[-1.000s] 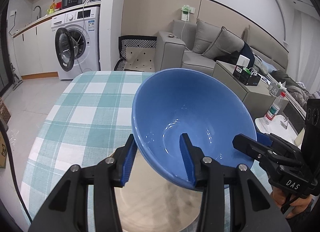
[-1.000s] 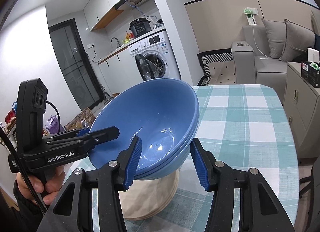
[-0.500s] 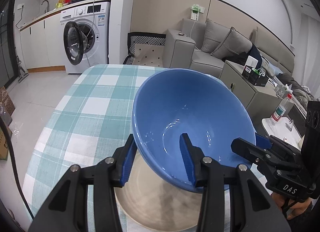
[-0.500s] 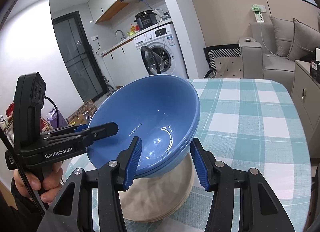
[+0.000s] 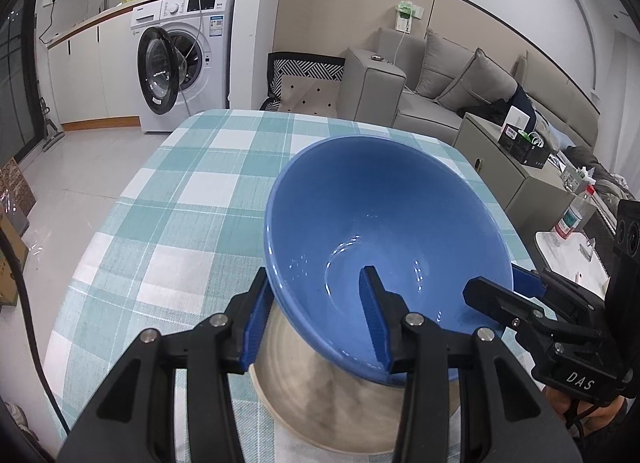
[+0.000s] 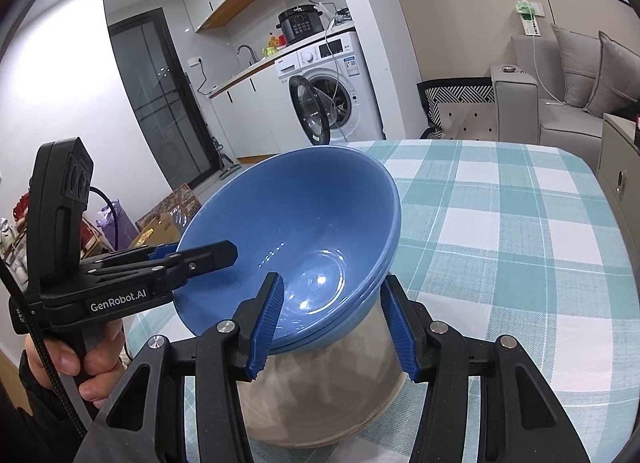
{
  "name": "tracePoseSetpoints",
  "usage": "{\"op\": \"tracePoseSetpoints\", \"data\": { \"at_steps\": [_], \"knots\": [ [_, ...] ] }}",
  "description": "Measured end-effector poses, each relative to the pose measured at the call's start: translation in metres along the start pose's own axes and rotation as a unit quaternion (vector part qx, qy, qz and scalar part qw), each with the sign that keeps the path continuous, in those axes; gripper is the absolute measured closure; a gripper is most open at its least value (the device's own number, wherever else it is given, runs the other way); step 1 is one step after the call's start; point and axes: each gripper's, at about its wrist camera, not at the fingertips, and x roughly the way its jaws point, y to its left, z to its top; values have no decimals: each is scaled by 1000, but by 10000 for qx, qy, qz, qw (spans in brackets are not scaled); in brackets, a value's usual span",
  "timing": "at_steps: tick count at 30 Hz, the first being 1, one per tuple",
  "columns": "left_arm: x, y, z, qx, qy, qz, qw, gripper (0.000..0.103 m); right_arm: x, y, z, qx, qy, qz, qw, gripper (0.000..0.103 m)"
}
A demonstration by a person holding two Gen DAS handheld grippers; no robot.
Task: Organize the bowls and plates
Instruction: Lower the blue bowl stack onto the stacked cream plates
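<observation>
Together, the left gripper (image 5: 316, 323) and right gripper (image 6: 332, 327) have their jaws clamped on opposite rims of a stack of glossy blue ceramic bowls (image 6: 296, 231), held tilted above beige plates (image 6: 320, 403) on the teal-checked surface (image 6: 500, 231).

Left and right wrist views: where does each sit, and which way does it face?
Left wrist: on the left gripper, facing the blue bowls, table and sofa; the right gripper shows.
Right wrist: on the right gripper, facing the bowls and washing machine; the left gripper and a hand show.
Shared: bowls, plate, table.
</observation>
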Motion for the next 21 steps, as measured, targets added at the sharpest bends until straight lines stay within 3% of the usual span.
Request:
{"op": "tracePoseSetpoints", "data": {
  "at_steps": [21],
  "knots": [
    [9,8,-3,-41,73,-14,10000,60,7,6,-4,-80,-7,-72,9999,49]
  ]
}}
